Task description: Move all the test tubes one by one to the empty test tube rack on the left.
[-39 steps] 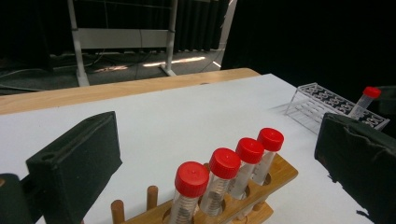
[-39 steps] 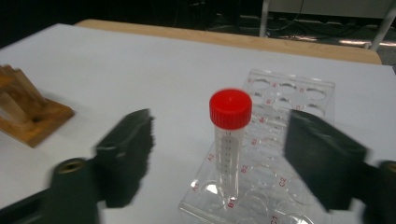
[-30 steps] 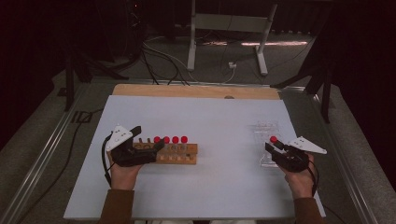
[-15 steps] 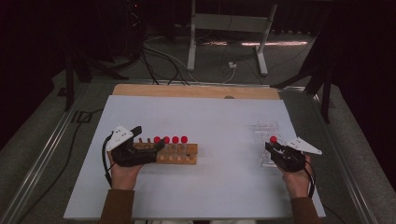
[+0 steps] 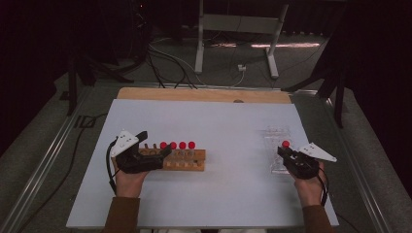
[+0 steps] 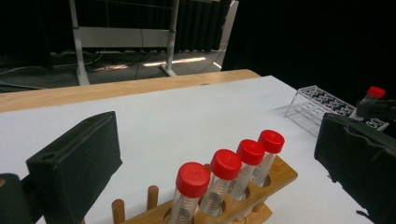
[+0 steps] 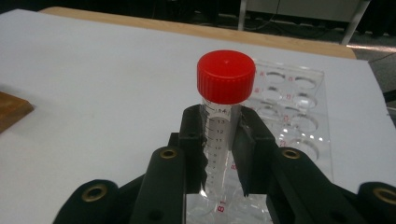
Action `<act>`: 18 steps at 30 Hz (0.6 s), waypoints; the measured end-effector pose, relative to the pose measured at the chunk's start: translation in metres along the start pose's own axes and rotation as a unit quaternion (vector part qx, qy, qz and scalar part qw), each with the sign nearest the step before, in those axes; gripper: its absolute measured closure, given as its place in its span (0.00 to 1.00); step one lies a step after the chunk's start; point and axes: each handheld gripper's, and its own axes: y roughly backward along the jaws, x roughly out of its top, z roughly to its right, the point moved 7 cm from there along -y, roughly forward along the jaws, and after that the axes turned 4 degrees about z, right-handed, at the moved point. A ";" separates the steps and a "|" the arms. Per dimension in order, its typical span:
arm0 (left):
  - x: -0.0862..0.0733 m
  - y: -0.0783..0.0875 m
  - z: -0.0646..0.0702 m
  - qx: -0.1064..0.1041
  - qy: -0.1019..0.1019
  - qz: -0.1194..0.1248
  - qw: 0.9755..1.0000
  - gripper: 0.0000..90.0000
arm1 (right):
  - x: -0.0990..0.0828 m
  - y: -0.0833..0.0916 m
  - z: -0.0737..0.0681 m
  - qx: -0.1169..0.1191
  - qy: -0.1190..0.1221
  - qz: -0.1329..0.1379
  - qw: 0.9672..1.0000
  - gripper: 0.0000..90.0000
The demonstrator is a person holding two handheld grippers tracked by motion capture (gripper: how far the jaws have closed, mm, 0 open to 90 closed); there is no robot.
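Observation:
A wooden rack [image 5: 187,161] lies left of centre with several red-capped tubes [image 5: 177,145] upright in it. My left gripper [image 5: 155,144] is at its left end. In the left gripper view its black fingers [image 6: 79,163] stand wide apart on either side of the tubes [image 6: 225,164] and wooden rack [image 6: 280,175], with no pad pressing on them. At the right, my right gripper [image 7: 220,135] has just been closing and is shut on a red-capped tube [image 7: 225,77], which stands upright over the clear plastic rack [image 7: 299,107]. The high view also shows this tube [image 5: 285,143] and right gripper [image 5: 286,151].
The white table sheet [image 5: 228,121] has a wooden strip [image 5: 204,94] along its far edge. The clear rack [image 5: 277,133] has several empty holes beyond the held tube. Cables and a metal stand [image 5: 238,29] are on the floor behind the table.
The right gripper has shifted only very slightly at the clear rack, still around the tube. The left hand and the wooden rack have kept still.

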 end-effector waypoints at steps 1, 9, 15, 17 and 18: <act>0.000 0.000 0.000 0.000 0.001 0.001 1.000 0.01 | 0.001 0.001 0.000 -0.001 0.000 0.002 1.000 0.82; 0.000 0.000 0.000 -0.001 0.001 0.001 1.000 0.01 | 0.013 0.009 -0.001 0.001 -0.005 0.023 1.000 0.82; 0.000 -0.001 0.001 -0.001 0.001 0.001 1.000 0.01 | 0.021 0.016 -0.001 -0.001 -0.006 0.038 0.999 0.82; 0.000 -0.001 0.001 -0.002 0.001 0.000 1.000 0.01 | 0.025 0.019 0.000 -0.001 -0.006 0.044 0.999 0.82; 0.000 -0.001 0.001 -0.002 0.001 0.000 1.000 0.01 | 0.026 0.021 0.000 -0.002 -0.006 0.047 0.999 0.82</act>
